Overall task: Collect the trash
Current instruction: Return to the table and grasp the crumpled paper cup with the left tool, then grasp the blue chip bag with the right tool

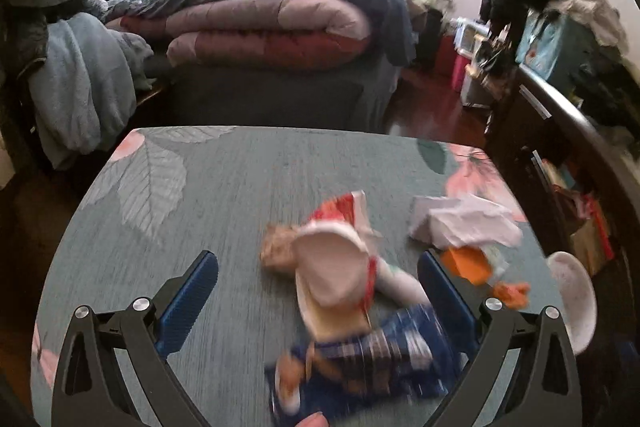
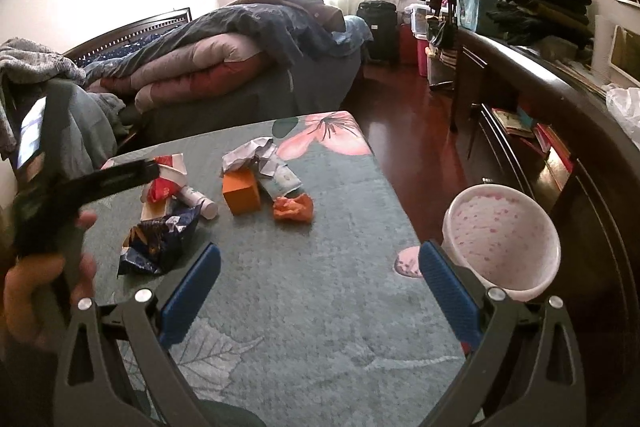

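Trash lies on a green floral-clothed table (image 2: 320, 307). A crumpled blue wrapper (image 2: 160, 243), a red-and-white carton (image 2: 166, 183), a white tube (image 2: 200, 203), an orange box (image 2: 242, 193), an orange crumpled scrap (image 2: 294, 209) and crumpled white paper (image 2: 252, 155). My left gripper (image 1: 318, 275) is open, its jaws wide around the red-and-white carton (image 1: 336, 267) and above the blue wrapper (image 1: 372, 355). My right gripper (image 2: 320, 267) is open and empty over bare cloth. A white pink-speckled bin (image 2: 502, 235) sits at the table's right edge.
A bed with folded quilts (image 2: 200, 67) stands behind the table. A dark dresser (image 2: 560, 107) piled with clothes runs along the right. Red wooden floor (image 2: 408, 131) lies between them. The left gripper and hand (image 2: 52, 219) show in the right wrist view.
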A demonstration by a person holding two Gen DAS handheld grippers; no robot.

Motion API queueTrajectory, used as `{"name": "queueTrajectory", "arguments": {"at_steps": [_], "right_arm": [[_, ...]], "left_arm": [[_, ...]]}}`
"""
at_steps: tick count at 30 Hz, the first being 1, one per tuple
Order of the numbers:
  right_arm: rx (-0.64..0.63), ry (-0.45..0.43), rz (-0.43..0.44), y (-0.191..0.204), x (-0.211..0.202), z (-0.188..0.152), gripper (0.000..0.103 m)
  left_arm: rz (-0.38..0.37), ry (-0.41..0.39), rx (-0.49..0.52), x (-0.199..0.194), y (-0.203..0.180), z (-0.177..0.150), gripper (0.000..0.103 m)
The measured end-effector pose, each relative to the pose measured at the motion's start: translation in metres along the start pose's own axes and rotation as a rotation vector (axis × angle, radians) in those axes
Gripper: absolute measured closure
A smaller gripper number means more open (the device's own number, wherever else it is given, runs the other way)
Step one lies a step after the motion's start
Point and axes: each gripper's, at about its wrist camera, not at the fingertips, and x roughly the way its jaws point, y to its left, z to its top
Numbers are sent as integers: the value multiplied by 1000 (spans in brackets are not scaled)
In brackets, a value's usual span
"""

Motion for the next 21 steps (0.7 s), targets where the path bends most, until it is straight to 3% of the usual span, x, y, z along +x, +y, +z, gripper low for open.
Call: {"name": "queueTrajectory", "arguments": {"at_steps": [4, 6, 8, 13, 21], "right_arm": [[-17, 7, 10, 8, 9, 2, 4], [-23, 11, 18, 12, 14, 5, 4], [-25, 8, 21, 16, 16, 7, 4], [-34, 8, 35, 26, 23, 14, 4], [-70, 85, 149, 69, 48, 16, 4]], "left_arm": [[31, 16, 20, 23, -4, 8, 4], [33, 27, 26, 29, -5, 7, 19], [36, 39, 27, 33, -4, 5, 48], [30, 22, 14, 27, 7, 2, 49], [39, -66, -84, -23, 54, -4, 49]]}}
